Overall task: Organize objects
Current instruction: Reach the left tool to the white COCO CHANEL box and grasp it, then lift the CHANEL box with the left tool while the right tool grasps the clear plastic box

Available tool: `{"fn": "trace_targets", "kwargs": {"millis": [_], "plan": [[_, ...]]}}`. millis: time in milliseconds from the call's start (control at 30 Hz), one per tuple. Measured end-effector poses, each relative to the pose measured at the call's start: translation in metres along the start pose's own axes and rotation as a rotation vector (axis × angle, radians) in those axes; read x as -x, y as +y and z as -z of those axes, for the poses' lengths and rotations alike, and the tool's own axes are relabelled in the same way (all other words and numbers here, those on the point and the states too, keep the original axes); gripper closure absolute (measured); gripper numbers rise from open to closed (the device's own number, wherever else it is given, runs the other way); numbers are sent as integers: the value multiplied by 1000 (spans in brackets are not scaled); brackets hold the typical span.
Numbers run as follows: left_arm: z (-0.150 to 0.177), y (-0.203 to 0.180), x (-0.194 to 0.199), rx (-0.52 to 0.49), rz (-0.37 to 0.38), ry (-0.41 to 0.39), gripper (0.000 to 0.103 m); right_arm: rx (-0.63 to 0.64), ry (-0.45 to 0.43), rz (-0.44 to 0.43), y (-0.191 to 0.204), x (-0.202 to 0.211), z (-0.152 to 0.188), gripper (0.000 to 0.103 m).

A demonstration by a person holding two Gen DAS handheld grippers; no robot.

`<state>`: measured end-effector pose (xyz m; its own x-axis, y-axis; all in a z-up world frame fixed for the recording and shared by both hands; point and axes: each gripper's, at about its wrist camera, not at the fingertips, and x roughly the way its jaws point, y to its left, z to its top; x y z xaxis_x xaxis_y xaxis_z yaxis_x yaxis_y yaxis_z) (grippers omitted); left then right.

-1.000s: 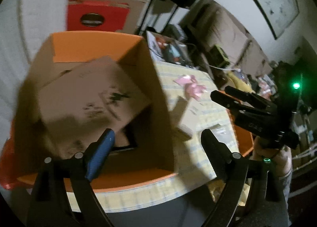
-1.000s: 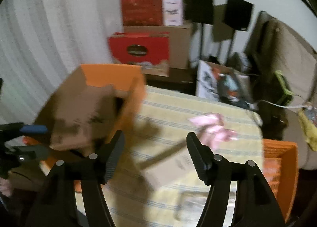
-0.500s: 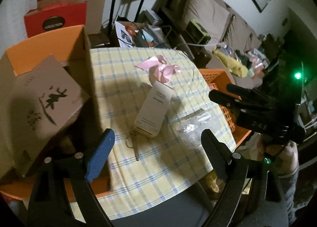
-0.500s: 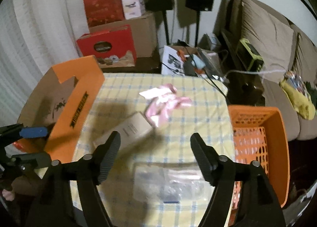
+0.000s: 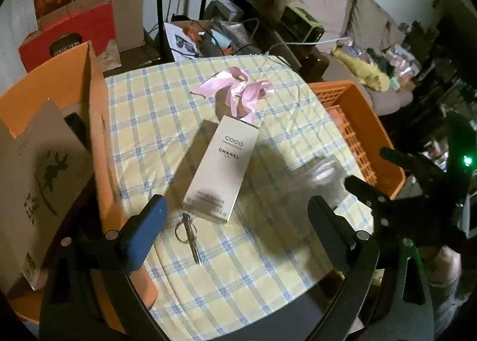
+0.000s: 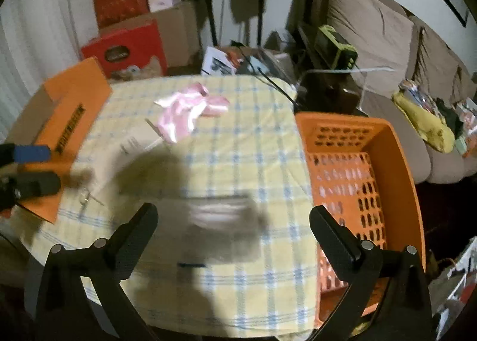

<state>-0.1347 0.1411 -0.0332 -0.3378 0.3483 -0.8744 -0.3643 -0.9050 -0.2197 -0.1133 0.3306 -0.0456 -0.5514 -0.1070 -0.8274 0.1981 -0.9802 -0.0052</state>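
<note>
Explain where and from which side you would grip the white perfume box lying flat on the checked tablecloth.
Grip the perfume box across its narrow width, at mid-length, coming from above. It lies flat with both long sides clear; the pink ribbon crowds its far end and the small scissors its near end.

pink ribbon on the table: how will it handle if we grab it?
Probably floppy: the ribbon lies in loose loops and folds on the tablecloth. Likely very light and satiny, so it may slip. One end rests on the box, so it may drag across it.

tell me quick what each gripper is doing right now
left gripper: jaws opening, nothing between them
right gripper: jaws opening, nothing held
</note>
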Motion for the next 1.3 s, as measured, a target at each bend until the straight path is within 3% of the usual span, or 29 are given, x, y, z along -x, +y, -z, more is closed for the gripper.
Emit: {"fn": "trace_targets", "kwargs": {"millis": [300,767,833,900,967,1133,1300], "plan": [[-14,-16,-41,-42,-103,61,9,-36,21,-15,-10,-3,21,1],[-23,-11,-82,-10,-171,99,9,-42,22,-54,-12,-5,31,1],[-22,-11,-86,-9,-170,103,15,-39,17,-58,-11,-5,31,1],[-20,-11,-89,-7,-165,110,38,-35,16,-58,-9,-6,32,1],[-20,-10,-92,-7,-166,120,52,-32,17,-59,-9,-7,32,1],[-17,-7,-92,4,-154,108,54,-1,22,-59,-8,-7,29,1],[-14,-8,-88,-2,-145,102,55,132,20,-63,-4,-3,16,1]]}}
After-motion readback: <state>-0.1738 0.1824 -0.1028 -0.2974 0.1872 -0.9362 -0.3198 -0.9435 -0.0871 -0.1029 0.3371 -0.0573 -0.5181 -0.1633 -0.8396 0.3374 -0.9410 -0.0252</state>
